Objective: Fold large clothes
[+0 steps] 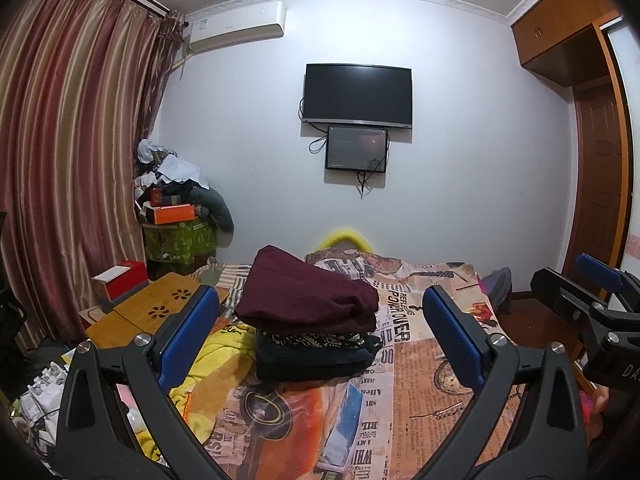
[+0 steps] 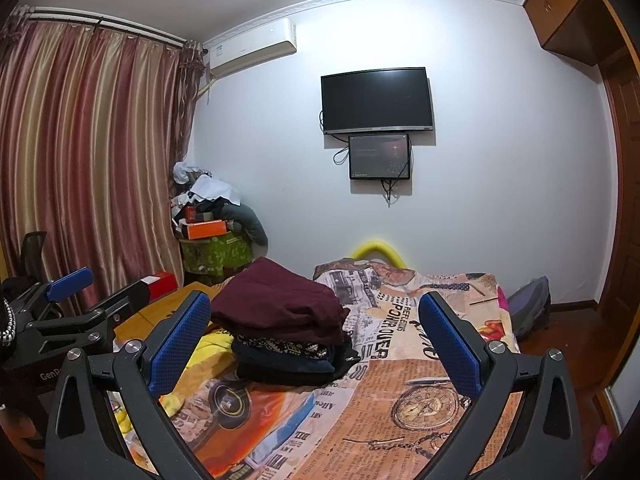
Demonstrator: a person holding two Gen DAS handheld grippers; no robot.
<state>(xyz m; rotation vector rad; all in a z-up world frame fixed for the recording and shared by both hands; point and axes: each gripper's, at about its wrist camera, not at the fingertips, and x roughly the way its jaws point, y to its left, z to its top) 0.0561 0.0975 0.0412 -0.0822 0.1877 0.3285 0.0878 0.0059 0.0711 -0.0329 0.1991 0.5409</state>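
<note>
A: Left wrist view?
B: The left gripper (image 1: pixel 320 340) gapes empty at lower centre; the folded maroon garment (image 1: pixel 308 296) tops the clothes stack (image 1: pixel 316 344) mid-frame. The bedspread (image 1: pixel 436 392) reads "POWER OVER".

A: Right wrist view?
B: The right gripper (image 2: pixel 316 340) is spread, empty; the left tool's body at lower left reads "GenR…".

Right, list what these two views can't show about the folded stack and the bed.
- Stack: how many garments lie under the maroon top piece is unclear in both views; the edges merge into dark layers.
- Yellow blanket: partly hidden by the left tool finger in the left view, so its extent is unknown.
- Bed: near edge cut off by both frames' bottoms.
- Small screen: its text is too small to read.
</note>
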